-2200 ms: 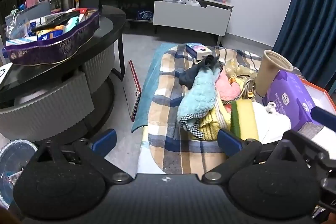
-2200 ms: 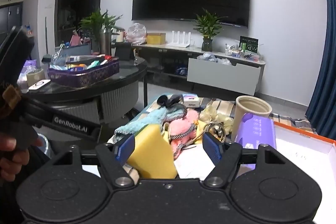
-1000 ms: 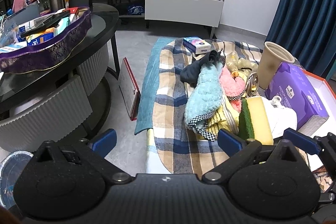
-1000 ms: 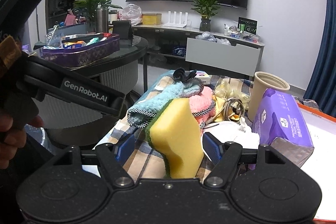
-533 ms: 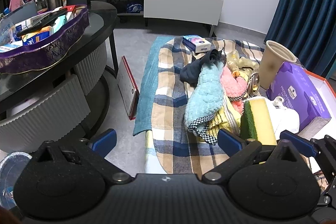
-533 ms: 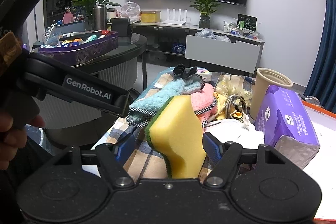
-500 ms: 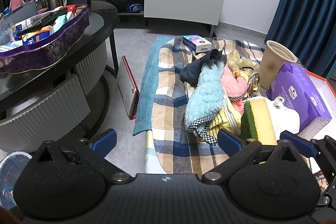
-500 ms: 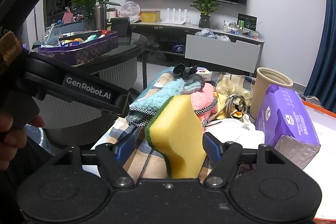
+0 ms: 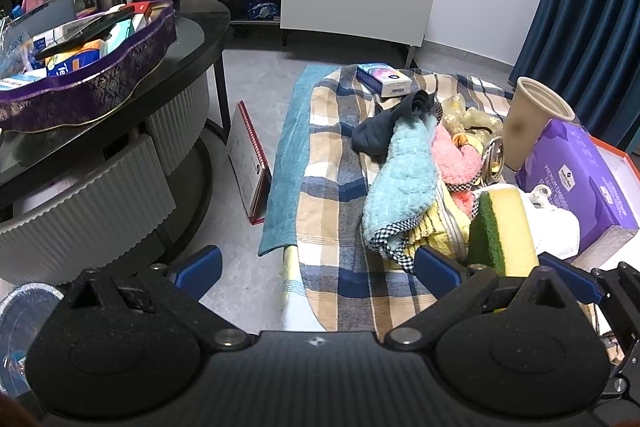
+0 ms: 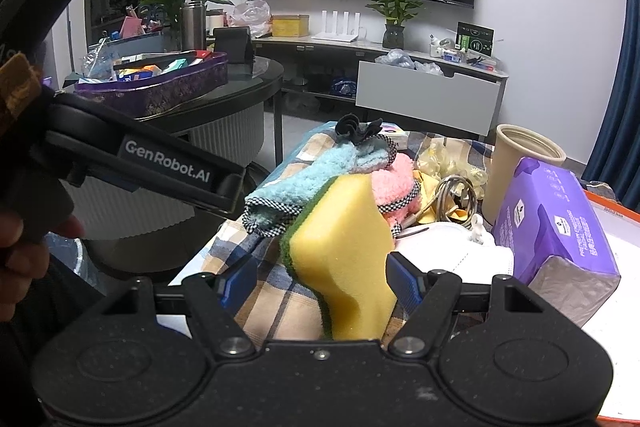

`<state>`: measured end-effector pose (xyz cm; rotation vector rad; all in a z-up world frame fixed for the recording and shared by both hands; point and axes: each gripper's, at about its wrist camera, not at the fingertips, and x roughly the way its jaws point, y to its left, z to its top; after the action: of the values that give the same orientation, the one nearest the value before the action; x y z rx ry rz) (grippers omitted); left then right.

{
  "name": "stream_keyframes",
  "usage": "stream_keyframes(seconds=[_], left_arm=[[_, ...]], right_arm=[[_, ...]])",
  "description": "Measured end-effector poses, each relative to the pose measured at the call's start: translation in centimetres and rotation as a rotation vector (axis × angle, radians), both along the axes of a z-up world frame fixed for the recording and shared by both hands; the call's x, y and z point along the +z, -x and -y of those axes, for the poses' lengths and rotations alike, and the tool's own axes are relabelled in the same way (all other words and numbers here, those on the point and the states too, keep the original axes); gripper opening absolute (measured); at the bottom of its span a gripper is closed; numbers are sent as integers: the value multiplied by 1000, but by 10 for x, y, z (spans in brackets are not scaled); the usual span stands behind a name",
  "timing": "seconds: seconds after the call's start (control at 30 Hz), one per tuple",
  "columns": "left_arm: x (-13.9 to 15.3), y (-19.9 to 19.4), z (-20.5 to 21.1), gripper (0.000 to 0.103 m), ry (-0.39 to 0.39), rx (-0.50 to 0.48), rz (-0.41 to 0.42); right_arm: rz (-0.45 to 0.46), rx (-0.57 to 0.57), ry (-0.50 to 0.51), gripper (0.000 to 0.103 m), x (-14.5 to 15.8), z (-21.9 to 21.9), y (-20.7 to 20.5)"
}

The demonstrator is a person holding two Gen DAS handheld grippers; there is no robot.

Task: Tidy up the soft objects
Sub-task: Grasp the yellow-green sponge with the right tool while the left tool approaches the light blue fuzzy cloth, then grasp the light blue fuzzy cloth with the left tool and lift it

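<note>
Sponge (image 10: 344,247), yellow with a green scouring side, stands upright between the right gripper's (image 10: 318,277) blue-tipped fingers (image 10: 402,279); it fills most of the gap, though whether both fingers actually press it I cannot tell. It is held above the near edge of the plaid cloth (image 9: 336,187), just beside the heap of soft things.

Going left to right: a black round tabletop (image 9: 200,35) carries a purple tray (image 9: 104,83) full of boxes. On the floor beside it a red-edged calendar (image 9: 250,163) leans against the teal mat (image 9: 286,155) that lies under the plaid cloth. The left gripper (image 9: 316,263) hangs over the cloth's near left edge with its fingers (image 9: 198,265) wide apart and nothing between them; a hand (image 10: 28,231) grips its handle at the left of the right wrist view.

On the cloth, a blue towel (image 9: 402,183) with checked trim lies across a yellow towel (image 9: 436,227), a dark cloth (image 9: 384,131) at its far end and a small box (image 9: 382,79) beyond that. A pink cloth (image 9: 454,157) is just right of the blue towel. Further right come a coiled cable (image 10: 456,195), a white cloth (image 10: 448,247), a beige cup (image 9: 532,119) standing upright, and a purple pack (image 9: 580,179) touching the cup, lying in an orange-rimmed box (image 9: 624,155).
</note>
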<state>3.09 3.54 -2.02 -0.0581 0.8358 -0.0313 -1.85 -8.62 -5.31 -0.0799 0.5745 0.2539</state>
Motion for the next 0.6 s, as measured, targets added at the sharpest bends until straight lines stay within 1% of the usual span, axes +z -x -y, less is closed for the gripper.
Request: stream_keyframes(seconds=[0.27, 0.5, 0.53, 0.57, 0.6], left_arm=[[-3, -3, -1, 103, -1, 2, -7], [-5, -8, -2, 103, 3, 4, -12], [-5, -9, -1, 103, 5, 4, -14], [-5, -11, 0, 103, 7, 2, -13], [-6, -13, 1, 103, 9, 0, -12]], right_arm=[[-6, -8, 1, 83, -5, -1, -8], [-15, -27, 17, 82, -16, -1, -27], [-19, -31, 13, 78, -16, 1, -29], [-20, -42, 1, 64, -15, 4, -30], [-20, -54, -20, 62, -13, 8, -30]])
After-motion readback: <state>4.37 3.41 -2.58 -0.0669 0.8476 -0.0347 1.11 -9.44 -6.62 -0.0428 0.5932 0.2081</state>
